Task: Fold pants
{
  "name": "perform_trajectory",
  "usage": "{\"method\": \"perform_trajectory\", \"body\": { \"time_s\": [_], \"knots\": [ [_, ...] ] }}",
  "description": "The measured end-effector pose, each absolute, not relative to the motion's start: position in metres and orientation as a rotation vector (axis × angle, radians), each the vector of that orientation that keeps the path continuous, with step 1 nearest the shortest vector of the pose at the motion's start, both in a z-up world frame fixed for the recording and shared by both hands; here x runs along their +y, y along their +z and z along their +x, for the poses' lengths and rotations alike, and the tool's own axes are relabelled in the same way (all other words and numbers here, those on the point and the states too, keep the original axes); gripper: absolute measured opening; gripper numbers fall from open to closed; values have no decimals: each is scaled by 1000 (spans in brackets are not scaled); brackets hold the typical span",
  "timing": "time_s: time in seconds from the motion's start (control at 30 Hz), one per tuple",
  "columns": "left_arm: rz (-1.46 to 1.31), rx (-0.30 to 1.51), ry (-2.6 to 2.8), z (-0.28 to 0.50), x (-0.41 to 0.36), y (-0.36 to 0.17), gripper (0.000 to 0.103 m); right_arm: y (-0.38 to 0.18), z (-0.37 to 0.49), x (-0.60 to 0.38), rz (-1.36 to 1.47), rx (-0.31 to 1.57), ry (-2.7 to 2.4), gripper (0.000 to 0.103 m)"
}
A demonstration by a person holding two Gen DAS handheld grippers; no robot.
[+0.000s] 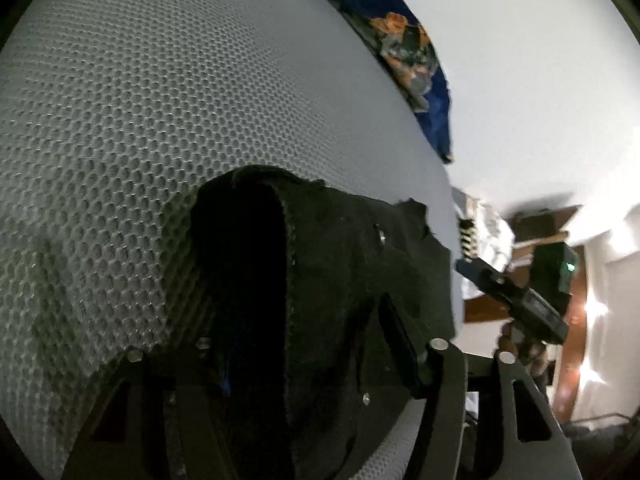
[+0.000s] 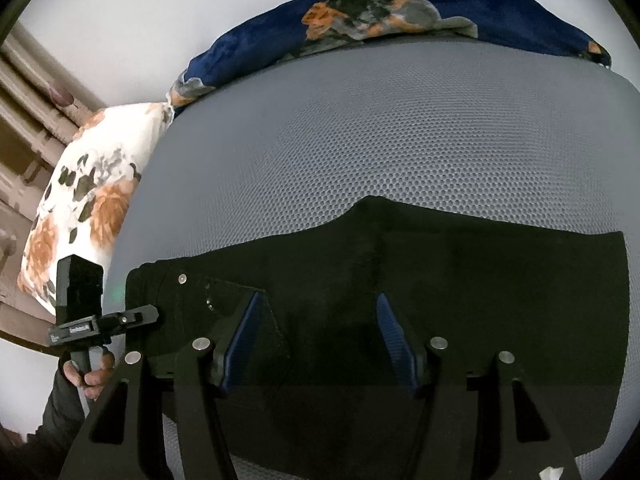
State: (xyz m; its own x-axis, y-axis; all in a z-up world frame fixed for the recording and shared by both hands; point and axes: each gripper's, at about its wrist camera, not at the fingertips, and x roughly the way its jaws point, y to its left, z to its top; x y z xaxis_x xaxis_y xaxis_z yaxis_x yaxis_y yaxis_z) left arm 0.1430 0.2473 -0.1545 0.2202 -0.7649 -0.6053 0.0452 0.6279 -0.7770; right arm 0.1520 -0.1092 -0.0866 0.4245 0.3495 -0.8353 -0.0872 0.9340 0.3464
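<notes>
Black pants lie flat across a grey mesh mattress, waistband to the left with a silver button. My right gripper hovers over the middle of the pants, its blue pads wide apart and gripping nothing. My left gripper, held by a hand, sits at the waistband corner. In the left wrist view a raised fold of the pants fills the gap of the left gripper. It covers one finger and leaves the other finger showing, still well apart. The right gripper shows beyond the mattress edge.
A dark blue floral blanket lies along the far edge of the mattress. A white pillow with orange flowers rests at the far left corner. White wall rises behind. Brown woodwork stands past the mattress edge.
</notes>
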Motion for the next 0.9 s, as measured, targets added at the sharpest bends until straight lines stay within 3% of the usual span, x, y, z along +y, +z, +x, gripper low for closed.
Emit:
{"method": "perform_trajectory", "body": {
  "time_s": [0.53,0.9],
  "knots": [
    [-325,1246,-236,128,179,-110,36,-79,129,-169,387,1005,257,59],
    [-268,1194,-156,116,147,-72,27,-79,113,-221,463,947,233,59]
  ]
}}
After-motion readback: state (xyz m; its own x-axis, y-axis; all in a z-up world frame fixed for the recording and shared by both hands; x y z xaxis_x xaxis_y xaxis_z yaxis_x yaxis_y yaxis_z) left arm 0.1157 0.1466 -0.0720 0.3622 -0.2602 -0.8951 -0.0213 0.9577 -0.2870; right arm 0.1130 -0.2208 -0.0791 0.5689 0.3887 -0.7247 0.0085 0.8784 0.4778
